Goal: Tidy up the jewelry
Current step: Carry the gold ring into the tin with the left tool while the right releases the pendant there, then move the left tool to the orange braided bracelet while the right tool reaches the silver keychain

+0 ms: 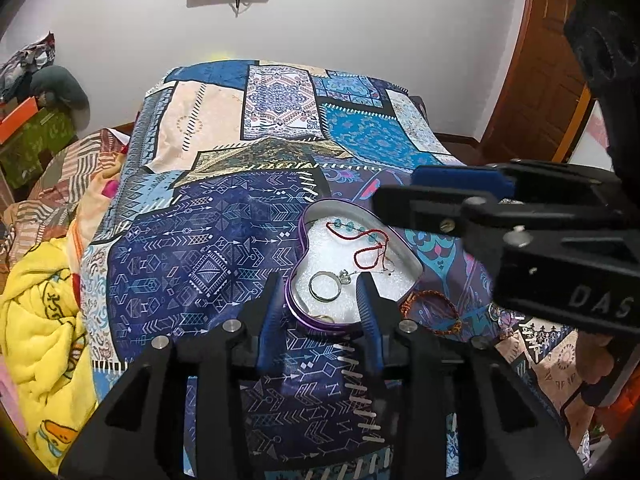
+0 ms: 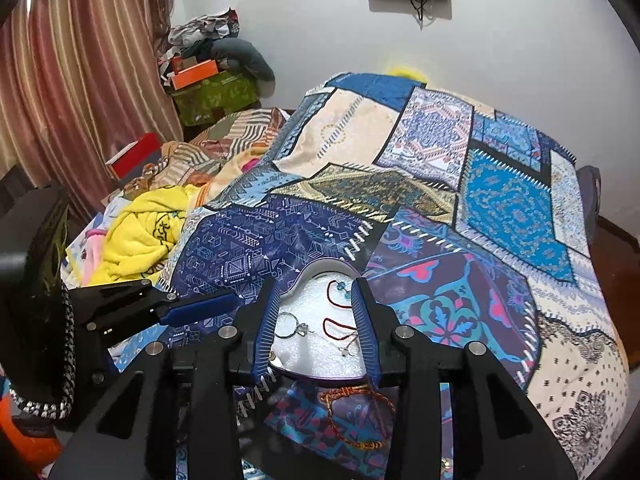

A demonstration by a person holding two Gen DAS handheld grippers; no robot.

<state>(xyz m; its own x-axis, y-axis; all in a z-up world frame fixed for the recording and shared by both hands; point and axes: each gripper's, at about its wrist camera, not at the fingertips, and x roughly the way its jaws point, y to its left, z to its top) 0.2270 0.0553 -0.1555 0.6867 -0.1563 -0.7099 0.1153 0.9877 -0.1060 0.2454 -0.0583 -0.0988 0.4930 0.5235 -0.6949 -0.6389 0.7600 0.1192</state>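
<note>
Jewelry tin (image 1: 320,322) (heart-shaped) between both released tools, left (image 1: 320,300), right (image 2: 314,332), orange bracelet (image 2: 360,420) fully visible only in right view

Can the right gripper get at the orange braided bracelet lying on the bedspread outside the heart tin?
Probably yes: the right gripper is open, and the orange braided bracelet lies uncovered just near of the purple heart-shaped tin.

From my left wrist view, the right gripper (image 1: 394,194) covers the heart-shaped tin's (image 1: 298,264) far right rim, and its body runs off the frame. My own fingers (image 1: 366,300) hide part of the tin's near edge. The small charm (image 1: 345,278) beside the ring (image 1: 323,287) is too small to identify.
</note>
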